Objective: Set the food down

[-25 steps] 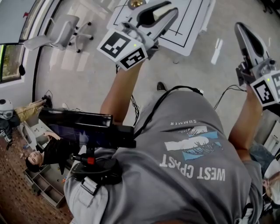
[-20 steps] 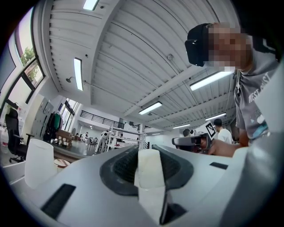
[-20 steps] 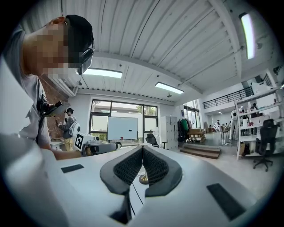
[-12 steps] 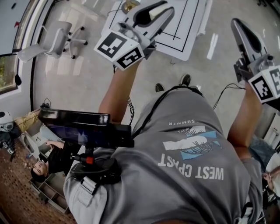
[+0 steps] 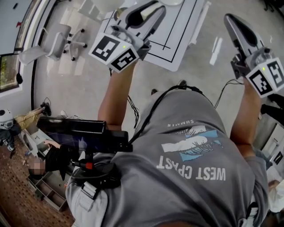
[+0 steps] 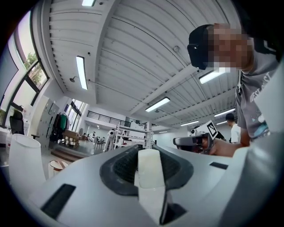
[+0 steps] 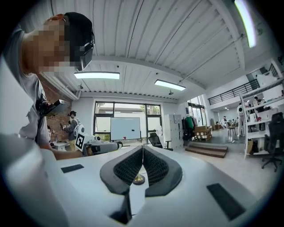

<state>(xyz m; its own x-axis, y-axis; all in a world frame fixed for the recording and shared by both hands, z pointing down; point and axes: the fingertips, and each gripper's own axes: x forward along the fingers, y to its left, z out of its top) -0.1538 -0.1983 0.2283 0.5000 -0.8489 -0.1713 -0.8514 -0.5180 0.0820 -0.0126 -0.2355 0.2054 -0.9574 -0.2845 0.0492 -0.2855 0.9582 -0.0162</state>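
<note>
A pale, cream-coloured block of food [image 6: 150, 166] stands upright between the dark pads of my left gripper [image 6: 150, 156], which is shut on it. In the head view the left gripper [image 5: 148, 9] is held high over a white table [image 5: 182, 33] marked with black lines, and the food [image 5: 152, 5] shows between its fingers. My right gripper [image 5: 230, 21] is raised at the right, over the floor. Its pads [image 7: 153, 165] meet, and nothing is held in the right gripper [image 7: 142, 149]. Both gripper views point up at the ceiling.
A white office chair [image 5: 57, 35] stands at the far left on the grey floor. A person sits on the floor at lower left [image 5: 49, 162]. A black device [image 5: 82, 133] hangs at my waist. A small brass object [image 7: 139, 179] shows through the gap under the right pads.
Both grippers have drifted slightly up and left in the head view, and the table has slid with them. The left jaws still hold the pale block; the right jaws stay shut.
</note>
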